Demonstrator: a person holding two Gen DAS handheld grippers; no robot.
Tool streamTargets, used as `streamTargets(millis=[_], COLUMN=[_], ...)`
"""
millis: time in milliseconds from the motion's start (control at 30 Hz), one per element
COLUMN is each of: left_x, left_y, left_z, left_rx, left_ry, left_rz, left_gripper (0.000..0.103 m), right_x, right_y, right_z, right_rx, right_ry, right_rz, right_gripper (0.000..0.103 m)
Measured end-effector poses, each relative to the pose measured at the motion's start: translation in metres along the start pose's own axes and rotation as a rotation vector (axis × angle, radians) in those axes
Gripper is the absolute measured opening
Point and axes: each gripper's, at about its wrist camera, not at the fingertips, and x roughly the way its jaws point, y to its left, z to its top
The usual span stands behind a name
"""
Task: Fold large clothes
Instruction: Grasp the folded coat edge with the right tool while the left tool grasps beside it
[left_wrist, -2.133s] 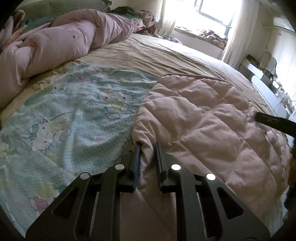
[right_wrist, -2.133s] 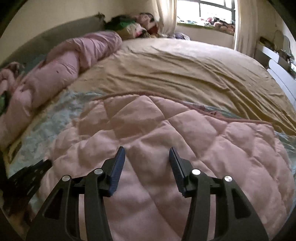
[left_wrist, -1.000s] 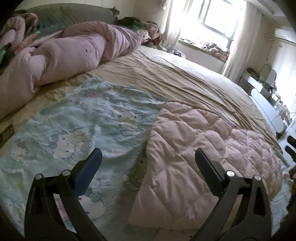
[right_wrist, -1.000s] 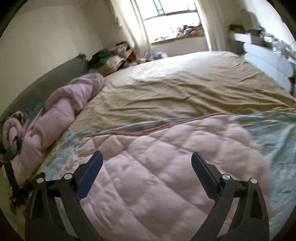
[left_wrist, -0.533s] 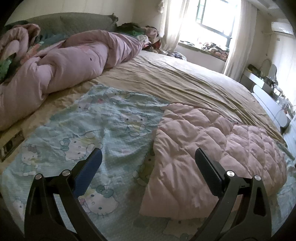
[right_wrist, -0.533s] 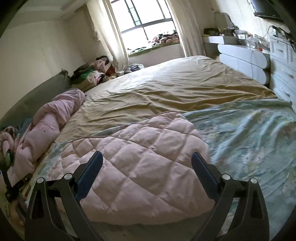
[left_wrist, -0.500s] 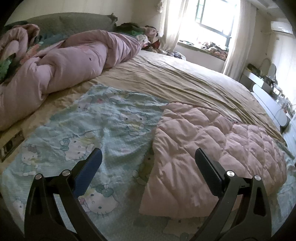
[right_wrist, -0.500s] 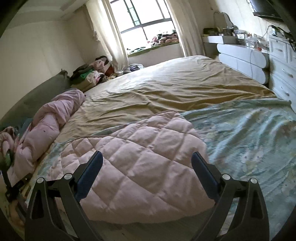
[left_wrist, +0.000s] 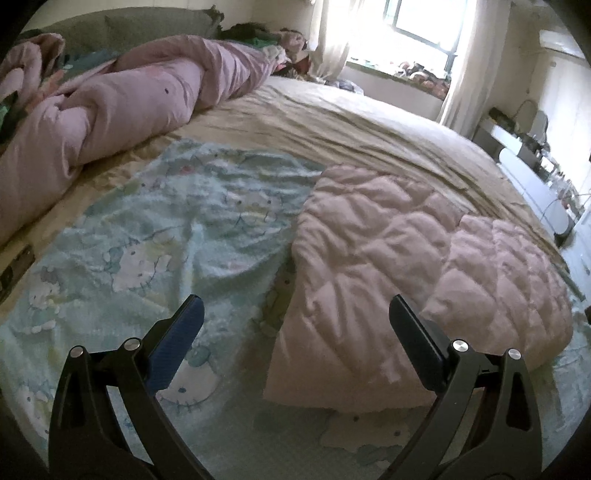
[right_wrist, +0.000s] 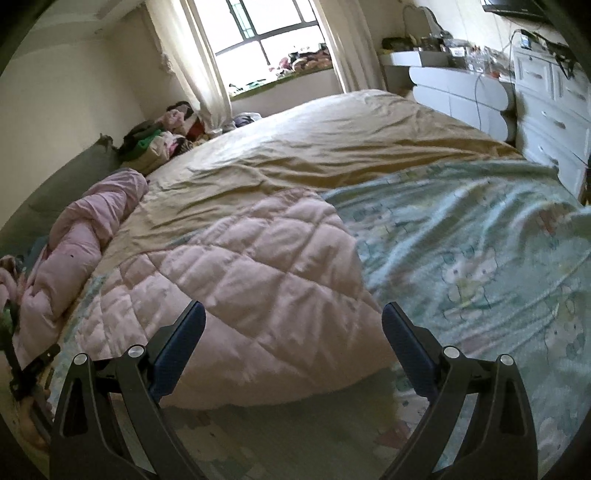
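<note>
A pink quilted garment lies folded on a light-blue cartoon-print blanket on the bed. It also shows in the right wrist view. My left gripper is open and empty, held above the garment's near left corner, not touching it. My right gripper is open and empty, held above the garment's near right edge. The left gripper's body shows at the left edge of the right wrist view.
A rolled pink duvet lies along the headboard side. A tan sheet covers the far half of the bed. Piled clothes sit by the window. White drawers stand to the right of the bed.
Both grippers let go of the pink garment, opened wide and drew back from it. The right wrist view has swung right over the blue blanket.
</note>
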Motion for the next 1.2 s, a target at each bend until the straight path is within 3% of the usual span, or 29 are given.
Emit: streamTargets(millis=[200, 400, 567, 833, 1200], left_x=[0.012, 0.035, 0.044, 0.065, 0.094], left_y=[0.009, 0.024, 0.023, 0.021, 0.029], left_z=[-0.019, -0.036, -0.042, -0.050, -0.041], left_rx=[-0.025, -0.178, -0.219, -0.327, -0.444], left_ry=[0.075, 0.205, 0.246, 0.305, 0.331], left_rz=[-0.013, -0.170, -0.252, -0.391, -0.469], left_gripper=[0.094, 0.094, 0.094, 0.094, 0.094], right_x=[0.009, 0.022, 0.037, 0.068, 0.130], right_y=[-0.015, -0.028, -0.042, -0.061, -0.091], right_z=[-0.019, -0.036, -0.042, -0.033, -0.018], right_rx=[0.045, 0.097, 0.184, 0.305, 0.537], right_ry=[0.075, 0.165, 0.244, 0.300, 0.401], right_rz=[0.015, 0.040, 0.081, 0.138, 0.250], right_gripper=[0.096, 0.096, 0.096, 0.096, 0.099])
